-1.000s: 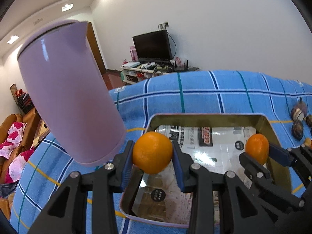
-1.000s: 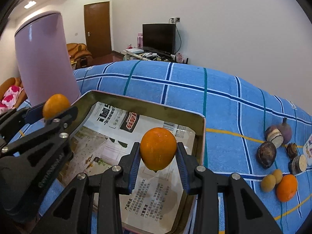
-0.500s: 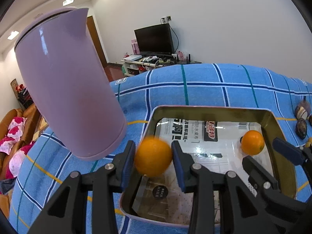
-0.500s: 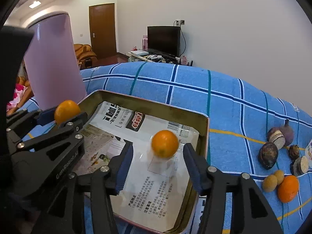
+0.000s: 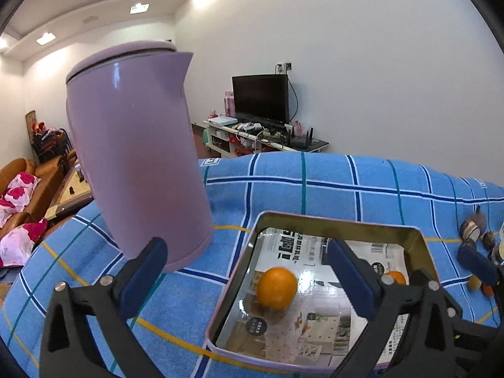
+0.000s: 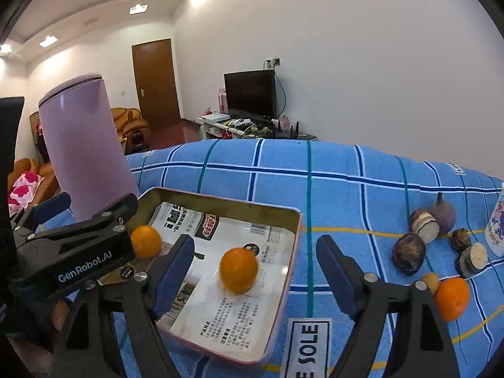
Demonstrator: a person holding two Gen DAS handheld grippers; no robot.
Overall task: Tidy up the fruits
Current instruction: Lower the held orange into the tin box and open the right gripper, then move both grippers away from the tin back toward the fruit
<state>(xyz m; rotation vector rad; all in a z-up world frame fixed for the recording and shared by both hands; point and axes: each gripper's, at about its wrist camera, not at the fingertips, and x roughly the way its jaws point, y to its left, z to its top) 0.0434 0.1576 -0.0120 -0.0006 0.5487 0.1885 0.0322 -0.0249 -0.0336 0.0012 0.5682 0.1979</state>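
In the left wrist view the left gripper (image 5: 245,271) is opening, its fingers (image 5: 143,275) spread wide and touching nothing; one orange (image 5: 277,288) lies below them on the paper lining the tray (image 5: 340,222), beside the lilac kettle (image 5: 135,163). In the right wrist view the right gripper (image 6: 256,274) is also opening and empty, with a second orange (image 6: 238,270) in the tray between its fingers, untouched. Further fruit (image 6: 452,298) lies on the blue checked cloth (image 6: 346,182).

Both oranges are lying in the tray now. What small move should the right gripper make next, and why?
Probably swing the right gripper, its jaws opening and empty, toward the orange on the cloth. Two oranges already sit in the tray, and that one remains outside.
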